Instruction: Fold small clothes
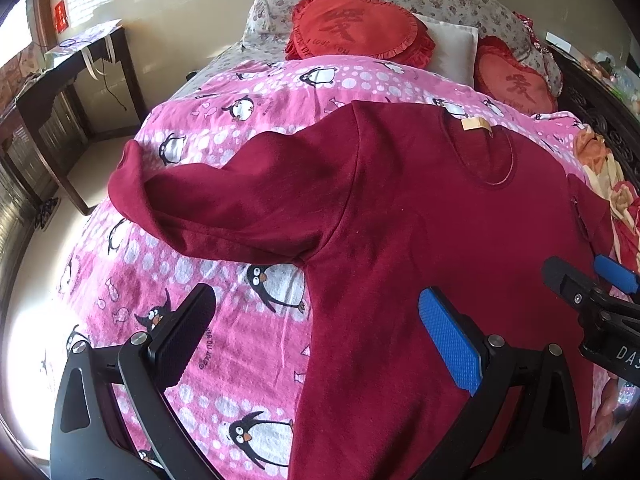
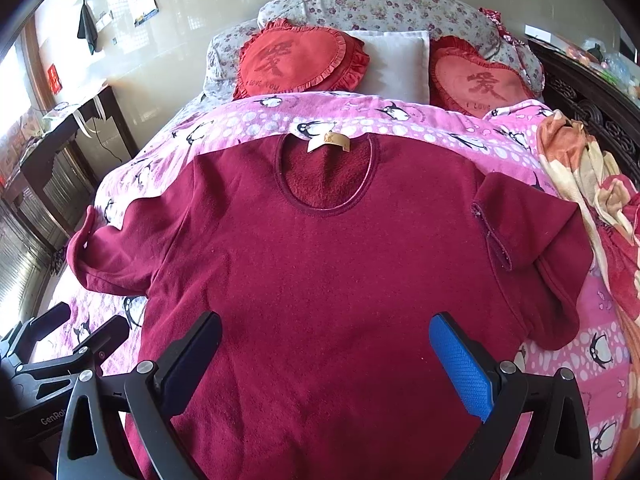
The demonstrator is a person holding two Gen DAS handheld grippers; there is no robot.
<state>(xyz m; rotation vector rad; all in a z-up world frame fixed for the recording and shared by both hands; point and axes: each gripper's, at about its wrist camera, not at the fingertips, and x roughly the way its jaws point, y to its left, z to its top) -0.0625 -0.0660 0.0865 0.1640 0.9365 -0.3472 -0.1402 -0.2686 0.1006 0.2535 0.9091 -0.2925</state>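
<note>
Two grippers, both with fingers spread wide and holding nothing. One dark red long-sleeved top (image 2: 320, 264) lies flat, front up, on a pink penguin-print blanket (image 2: 256, 114) covering the bed, neckline toward the pillows, hem toward the cameras. A tan label (image 2: 329, 142) shows inside the round collar. The left sleeve (image 1: 224, 196) stretches out sideways over the blanket, cuff slightly curled up at the end. The right sleeve (image 2: 532, 236) is bent back on itself, its cuff lying across the shoulder area near the body seam. Left gripper (image 1: 320, 340) sits over the top's left side edge below the armpit: its black pad (image 1: 184, 332) is above bare blanket, its blue pad (image 1: 448, 344) above red fabric; whether either touches the cloth is hard to judge from this angle. Right gripper (image 2: 324, 364) is over the lower middle of the top, both pads above fabric. At the head of the bed, two red heart-shaped cushions (image 2: 296, 60) flank a white pillow (image 2: 396, 62), with floral pillows (image 2: 368, 4) behind. A crumpled orange and red floral blanket (image 2: 592, 184) is bunched along the right edge of the bed. A dark wooden desk (image 1: 68, 92) stands by the wall on the left.
</note>
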